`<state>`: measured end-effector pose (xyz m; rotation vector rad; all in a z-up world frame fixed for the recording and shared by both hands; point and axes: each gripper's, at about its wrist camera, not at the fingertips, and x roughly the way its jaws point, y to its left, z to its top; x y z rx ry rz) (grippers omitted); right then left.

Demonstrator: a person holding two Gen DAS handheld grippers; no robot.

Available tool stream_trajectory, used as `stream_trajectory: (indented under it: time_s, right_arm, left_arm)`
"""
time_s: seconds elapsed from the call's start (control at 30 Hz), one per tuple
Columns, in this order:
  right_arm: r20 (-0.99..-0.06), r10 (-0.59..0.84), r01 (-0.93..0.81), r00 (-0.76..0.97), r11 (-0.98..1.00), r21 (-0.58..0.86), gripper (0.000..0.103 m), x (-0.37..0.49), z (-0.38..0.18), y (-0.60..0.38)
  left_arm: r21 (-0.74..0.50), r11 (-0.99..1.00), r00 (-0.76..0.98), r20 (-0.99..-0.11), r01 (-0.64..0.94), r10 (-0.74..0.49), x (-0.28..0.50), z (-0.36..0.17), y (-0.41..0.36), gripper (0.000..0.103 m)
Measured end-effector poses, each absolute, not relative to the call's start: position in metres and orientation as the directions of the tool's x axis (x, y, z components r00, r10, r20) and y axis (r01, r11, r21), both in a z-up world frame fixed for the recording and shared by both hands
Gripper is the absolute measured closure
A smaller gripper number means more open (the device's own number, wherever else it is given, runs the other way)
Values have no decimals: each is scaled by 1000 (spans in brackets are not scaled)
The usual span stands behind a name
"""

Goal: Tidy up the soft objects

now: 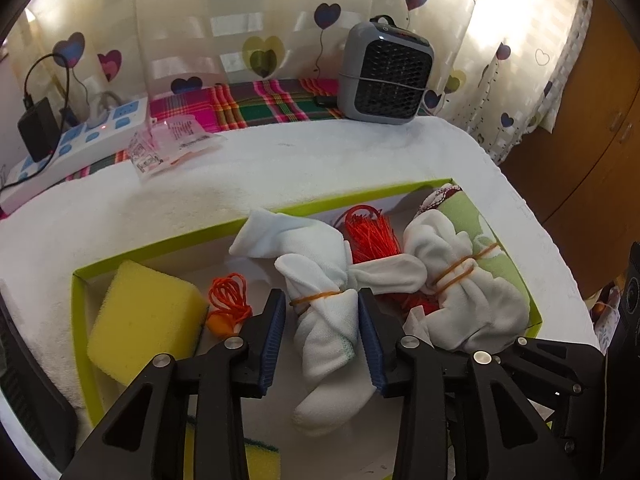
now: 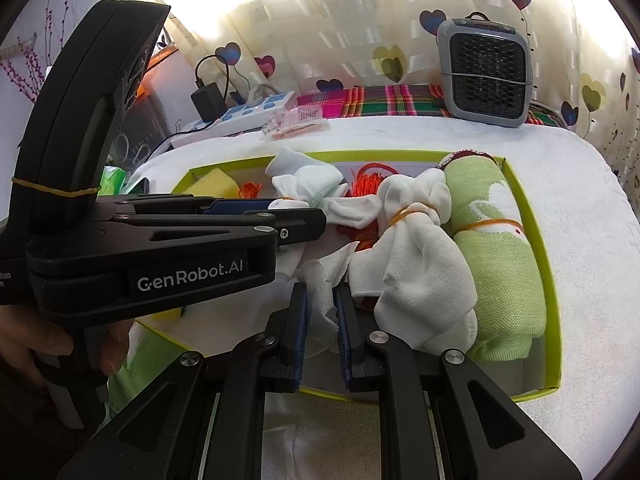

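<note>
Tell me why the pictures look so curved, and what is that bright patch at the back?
Left wrist view: fisheye lens bends the green box edges, dark corners; daylight glows through the heart-print curtain. Right wrist view: curtain washed out to near white; the left gripper looms large, close to the lens.

On the black body of my left gripper (image 2: 298, 222), seen from the right wrist, a panel reads "GenRobot.AI" in pale letters. At the picture's left edge, print on the same body is cut off and unreadable.
</note>
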<state>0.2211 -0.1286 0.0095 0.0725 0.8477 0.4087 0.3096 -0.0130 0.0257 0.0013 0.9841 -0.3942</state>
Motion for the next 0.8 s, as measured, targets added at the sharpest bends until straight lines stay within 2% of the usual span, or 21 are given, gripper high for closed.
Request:
stream_trajectory:
  time_s: [0.03,0.33,0.5,0.67,0.8]
  right_arm:
    - [-714,378,-321,589,921,223,89,221,10,-129]
    - [-712,371,-317,596,924,215,86,219,10,-129]
    - [-710,365,-316,602,926,207,76,215,11,-129]
    - [-704,359,-312,613,928,202,71,211,14,-130]
    - [-698,358,-311,621,929,199,63,206,16,-130]
  left_arm:
    - [-175,929,489,-810,326,-324,309,26,-13,61]
    - [-174,931,496,-807,320,-321,306,28,-12,57]
    - [-177,931,498,-804,318,-323,302,31,-11,56]
    - [-174,934,508,-800,311,-318,295,35,-9,56]
    - [-168,937,524,-792,306,-313,288,41,-6,56]
